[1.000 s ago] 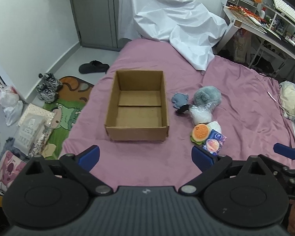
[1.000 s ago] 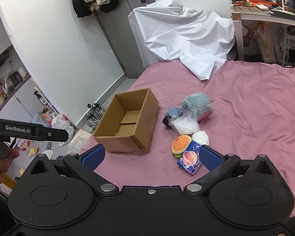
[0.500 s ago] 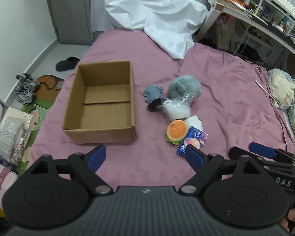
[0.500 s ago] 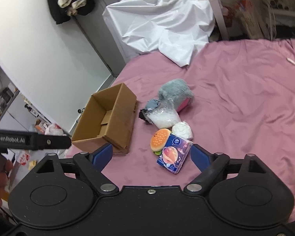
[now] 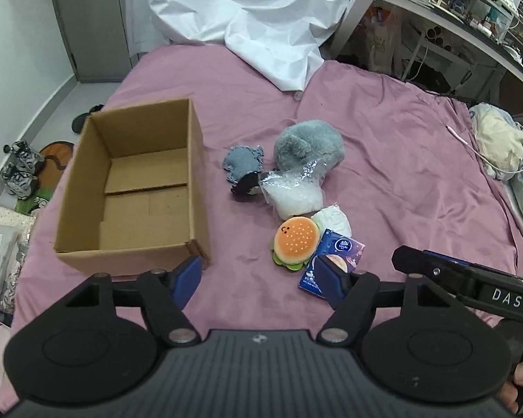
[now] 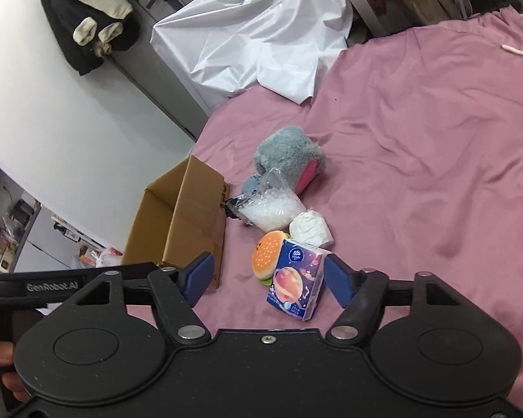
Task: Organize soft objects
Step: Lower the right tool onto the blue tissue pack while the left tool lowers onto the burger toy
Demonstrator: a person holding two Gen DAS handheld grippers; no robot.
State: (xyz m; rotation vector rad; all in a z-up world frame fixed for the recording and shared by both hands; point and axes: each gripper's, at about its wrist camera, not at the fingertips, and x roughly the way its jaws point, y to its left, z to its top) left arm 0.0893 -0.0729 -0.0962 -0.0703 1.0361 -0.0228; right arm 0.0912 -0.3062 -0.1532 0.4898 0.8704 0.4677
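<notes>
Right wrist view: our right gripper point(image 6: 267, 275) and left gripper point(image 5: 258, 277), jaws apart and just closing on nothing, hang over the purple tissue pack point(image 6: 296, 278) beside the burger-shaped plush point(image 6: 266, 256) on pink bedsheet point(image 6: 418, 174).

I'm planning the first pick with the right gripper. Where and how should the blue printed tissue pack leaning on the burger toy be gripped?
Probably across the blue printed tissue pack by its two narrow side faces, coming from above and the near side. It stands tilted against the orange burger-shaped plush toy, so those sides are free, and the right gripper, jaws open, already lines up with it.
</notes>
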